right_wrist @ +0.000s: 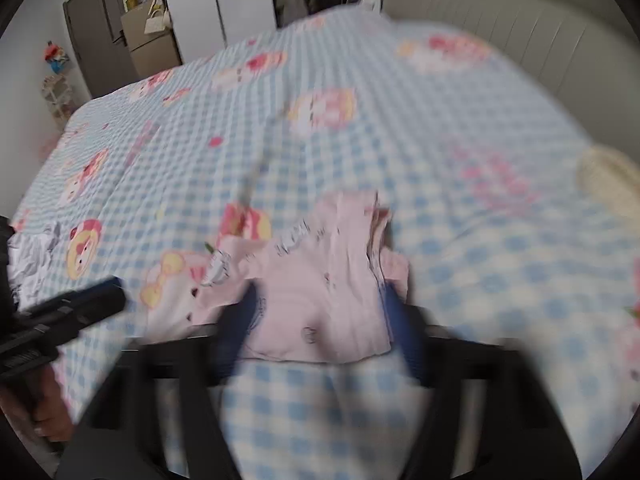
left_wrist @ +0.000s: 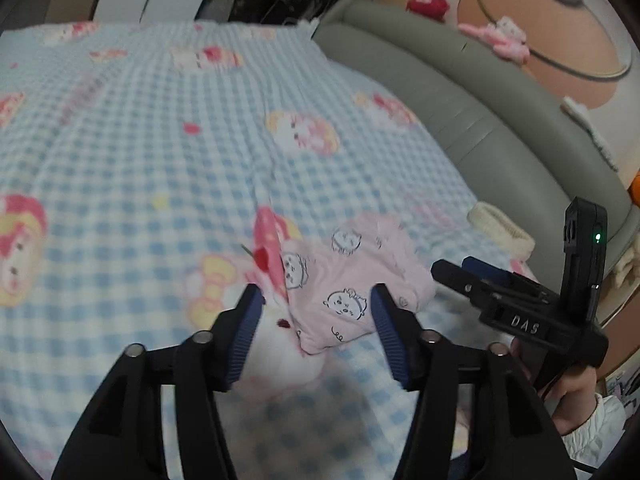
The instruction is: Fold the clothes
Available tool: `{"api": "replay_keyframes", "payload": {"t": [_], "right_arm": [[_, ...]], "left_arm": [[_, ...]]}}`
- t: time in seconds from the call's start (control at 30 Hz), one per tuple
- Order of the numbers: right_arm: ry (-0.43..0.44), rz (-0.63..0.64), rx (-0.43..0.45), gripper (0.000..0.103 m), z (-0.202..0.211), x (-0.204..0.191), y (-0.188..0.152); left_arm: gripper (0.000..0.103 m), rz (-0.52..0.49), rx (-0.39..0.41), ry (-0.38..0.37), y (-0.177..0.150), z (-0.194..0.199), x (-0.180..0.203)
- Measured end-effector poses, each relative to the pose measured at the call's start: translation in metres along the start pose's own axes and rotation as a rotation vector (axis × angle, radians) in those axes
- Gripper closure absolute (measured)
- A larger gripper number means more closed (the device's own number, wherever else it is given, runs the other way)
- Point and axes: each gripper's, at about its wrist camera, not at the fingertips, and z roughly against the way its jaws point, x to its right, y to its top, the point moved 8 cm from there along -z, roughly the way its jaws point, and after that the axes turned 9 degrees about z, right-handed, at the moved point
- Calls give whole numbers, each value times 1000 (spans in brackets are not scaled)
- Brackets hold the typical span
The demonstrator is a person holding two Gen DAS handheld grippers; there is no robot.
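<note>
The pink garment (left_wrist: 352,292) lies folded into a small bundle on the checked bedspread (left_wrist: 140,152), at about six o'clock in both views. The left gripper (left_wrist: 316,332) and right gripper (right_wrist: 320,328) both stand spread, pinching nothing. This piece looks done, though blur hides its edges; crumpled white cloth (right_wrist: 32,260) at nine o'clock probably remains.

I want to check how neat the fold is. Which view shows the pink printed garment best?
The left wrist view: the folded pink printed garment is sharp there, with its cartoon prints and folded edges clear on the blue checked bedspread. The right wrist view shows it larger but motion-blurred, with stacked layers at one edge.
</note>
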Motion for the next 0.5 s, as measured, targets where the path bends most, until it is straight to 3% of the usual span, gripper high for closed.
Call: {"api": "replay_keyframes", "payload": {"t": [0.23,0.37,0.5], "right_arm": [[76,23,8,18,16,-92,3],[68,60,17,13,25,-144,2],[82,66,23,10,41,-182,3]], "left_arm": [[32,-68,104,271,23,81,-49],[28,-64,144,410,31,120,-83],[26,-17,166,503,29,159,-115]]}}
